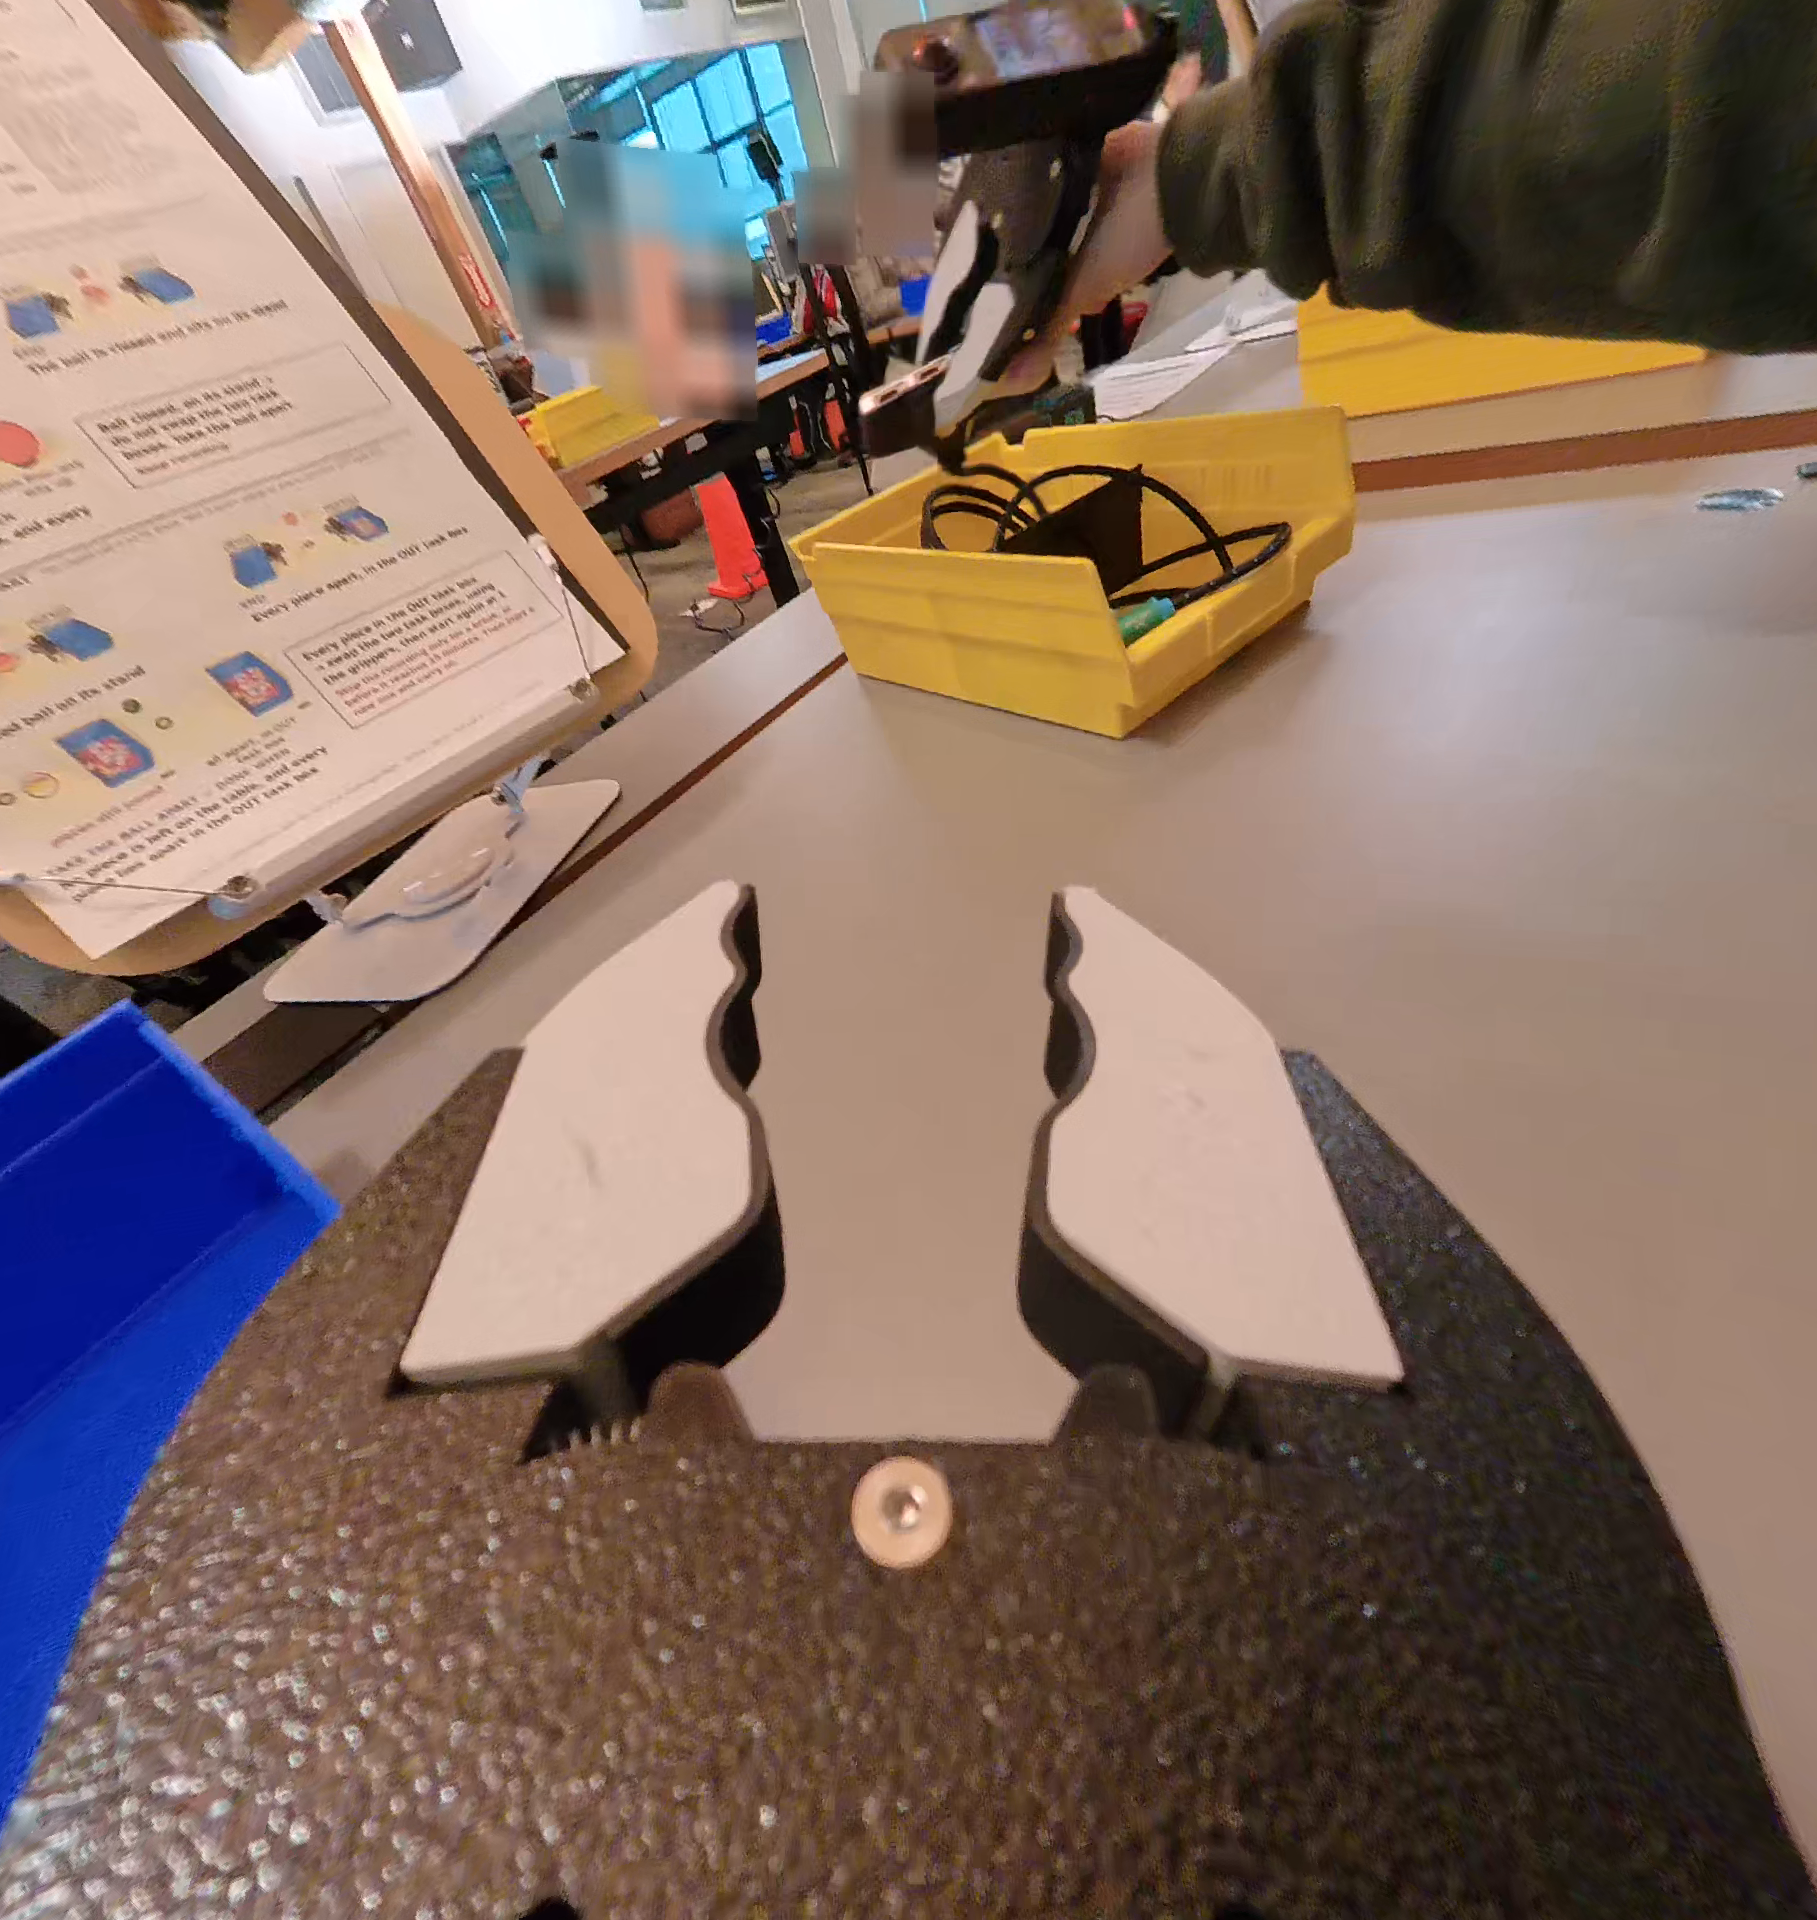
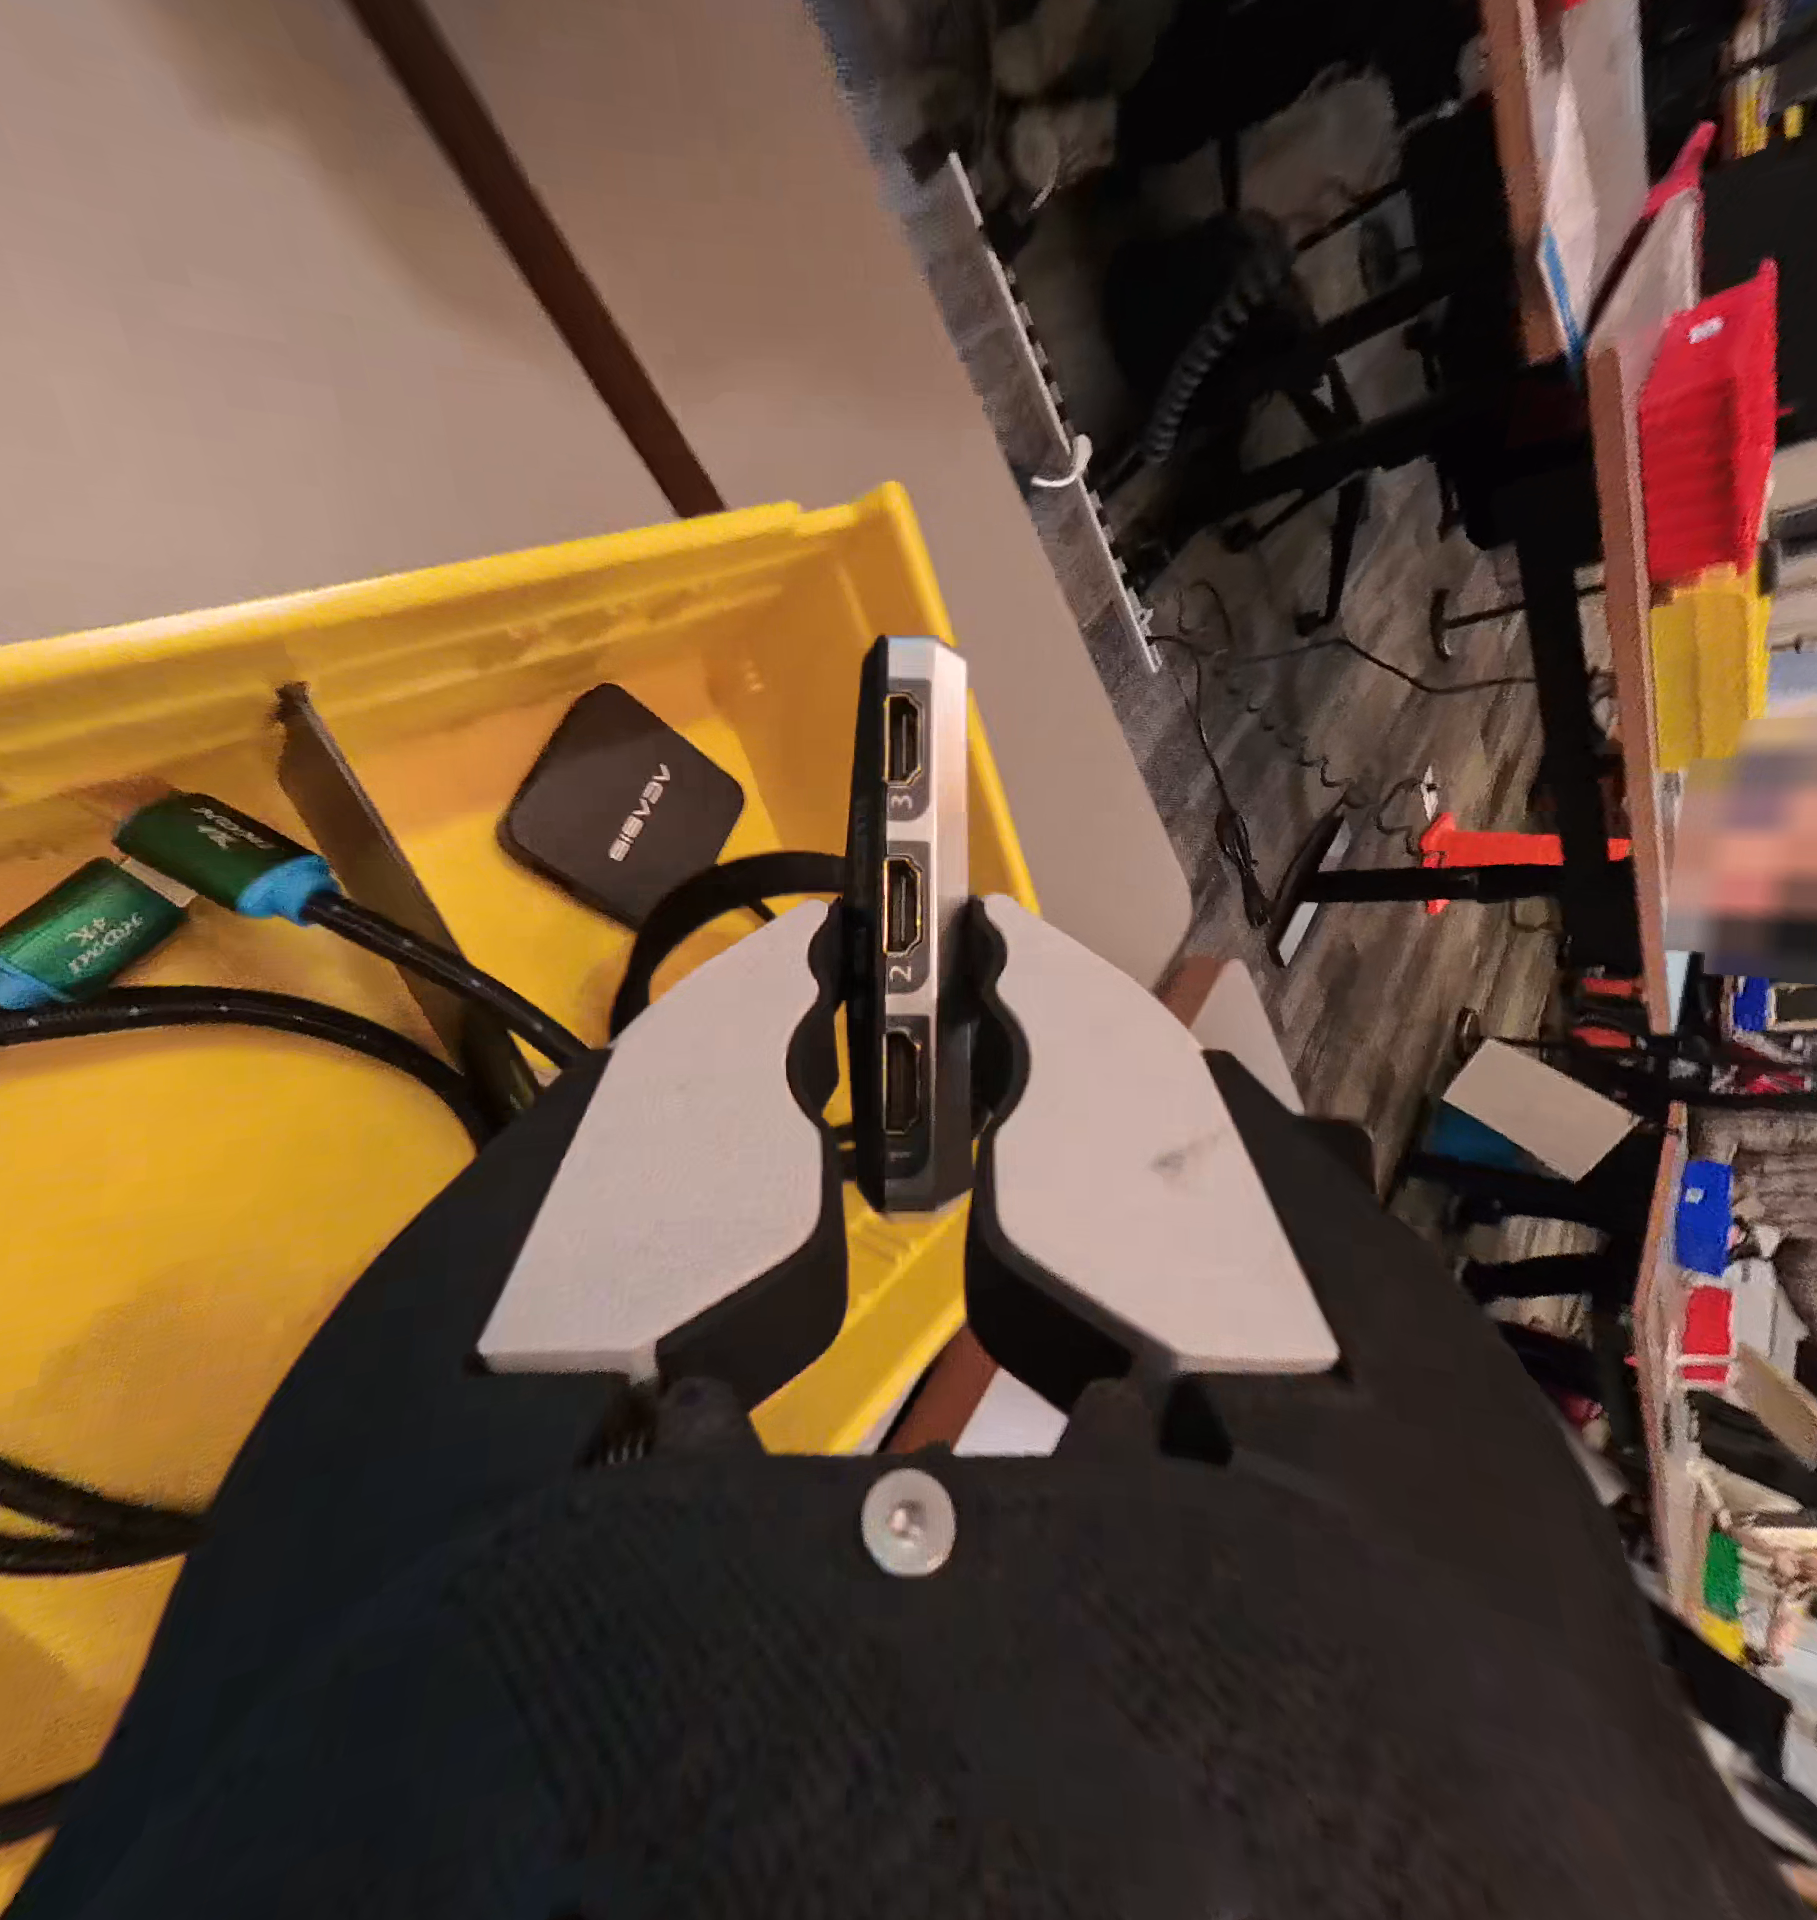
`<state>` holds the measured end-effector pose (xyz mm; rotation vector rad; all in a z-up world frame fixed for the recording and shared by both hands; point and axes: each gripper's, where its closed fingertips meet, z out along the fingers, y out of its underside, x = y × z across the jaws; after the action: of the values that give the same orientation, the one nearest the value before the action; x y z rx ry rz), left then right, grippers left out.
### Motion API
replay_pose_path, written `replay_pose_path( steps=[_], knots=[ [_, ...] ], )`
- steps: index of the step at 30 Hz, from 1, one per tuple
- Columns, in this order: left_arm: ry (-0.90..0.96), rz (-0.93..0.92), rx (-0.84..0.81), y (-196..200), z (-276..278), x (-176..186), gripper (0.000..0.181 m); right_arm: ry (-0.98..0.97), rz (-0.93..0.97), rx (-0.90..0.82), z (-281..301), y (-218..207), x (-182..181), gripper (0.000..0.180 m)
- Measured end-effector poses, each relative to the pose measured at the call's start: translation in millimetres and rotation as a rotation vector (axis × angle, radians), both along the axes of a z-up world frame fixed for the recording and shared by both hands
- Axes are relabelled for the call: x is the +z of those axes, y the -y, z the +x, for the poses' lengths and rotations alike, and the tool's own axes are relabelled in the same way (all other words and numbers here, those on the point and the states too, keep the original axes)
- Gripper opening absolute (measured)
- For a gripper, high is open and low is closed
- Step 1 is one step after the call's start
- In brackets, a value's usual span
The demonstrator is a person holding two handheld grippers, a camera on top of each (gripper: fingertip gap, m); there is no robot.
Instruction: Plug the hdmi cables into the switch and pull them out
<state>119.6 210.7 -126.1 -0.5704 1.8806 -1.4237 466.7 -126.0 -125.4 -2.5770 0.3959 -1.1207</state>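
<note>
Light: I get even indoor brightness in both views, with daylight from windows [image 1: 675, 114] far beyond my left claw [image 1: 902, 935].
Shadows: soft and faint on the surface [image 1: 1455, 831] ahead of that claw.
Glare: speckled highlights on the left claw's dark body.
Blur: the sleeve [image 1: 1558, 156] up and right of the left claw smears; the room right of my right claw [image 2: 904, 914] is soft.
Distortion: strong wide-angle bending toward the edges.
Focus: the switch [image 2: 909, 914] between the right claw's fingers is crisp.

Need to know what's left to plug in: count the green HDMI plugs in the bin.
2, both in the yellow bin's left compartment: one plug by the black divider, the other plug left of it. More may be hidden under the cables.
</note>
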Motion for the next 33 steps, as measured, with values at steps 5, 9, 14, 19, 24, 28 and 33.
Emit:
replay_pose_path(
  steps=[5, 9, 14, 19, 24, 28, 33],
  knots=[
    [-0.030, 0.023, -0.023, 6.7, 1.2, -11.0, 0.052, -0.067, 0.025, 0.061, 6.3, -26.2, -41.6, 0.025],
    [-0.041, 0.025, -0.037, 9.1, 1.2, -14.6, 0.052, -0.236, 0.115, 0.010, 1.2, -34.9, -67.3, 0.037],
    [-0.052, 0.011, -0.049, 8.9, 1.5, -17.3, 0.052, -0.258, 0.314, -0.180, 10.9, -24.3, -60.0, 0.067],
    [-0.050, 0.005, -0.059, 8.8, -0.7, -14.6, 0.052, -0.268, 0.580, -0.141, -1.0, -34.2, -31.6, 0.076],
    [-0.030, 0.004, -0.055, 8.2, -2.4, -8.9, 0.052, -0.051, 0.567, -0.125, -31.9, -17.4, 13.8, 0.078],
    [-0.028, -0.010, -0.063, 15.2, -1.9, -7.5, 0.053, 0.078, 0.752, -0.076, -105.5, -13.2, 42.4, 0.083],
    [-0.098, -0.095, -0.015, 35.1, 9.7, -14.5, 0.053, 0.215, 0.874, -0.220, -178.7, 25.5, 23.0, 0.094]
  ],
)
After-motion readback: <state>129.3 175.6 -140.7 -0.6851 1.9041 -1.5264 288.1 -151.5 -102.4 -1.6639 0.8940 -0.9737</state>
